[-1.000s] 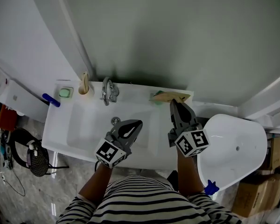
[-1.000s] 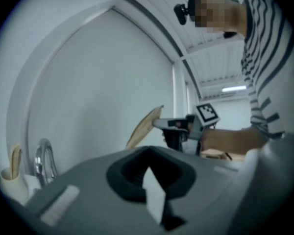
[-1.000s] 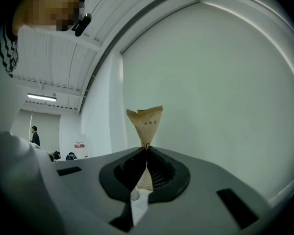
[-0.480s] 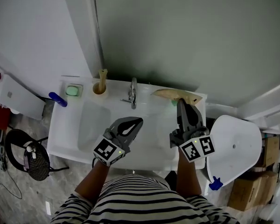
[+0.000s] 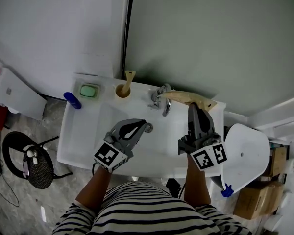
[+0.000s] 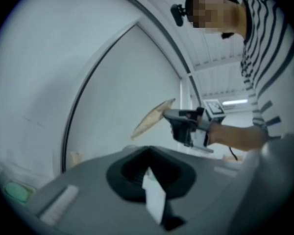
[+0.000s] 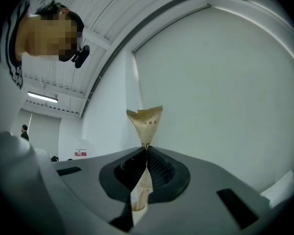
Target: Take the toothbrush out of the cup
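Over the sink (image 5: 88, 126), left tongs (image 5: 146, 127) pressed together, right tongs (image 5: 193, 106) clamped on a paper packet (image 5: 186, 98), the upper-centre toothbrush (image 5: 129, 77) was judged best lifted straight from its cup (image 5: 121, 91).

The bowl of the sink (image 5: 88, 131) is lying open between the left gripper (image 5: 144, 127) and the cup (image 5: 121, 91) on its back rim. A soap dish (image 5: 89, 90) is sitting just left of the cup, and the faucet (image 5: 162, 101) is standing near on its right. The paper packet (image 5: 186, 98) clamped in the jaws of the right gripper (image 5: 193, 107) is stretching over the faucet. The wall (image 5: 210, 43) is closing off the back.
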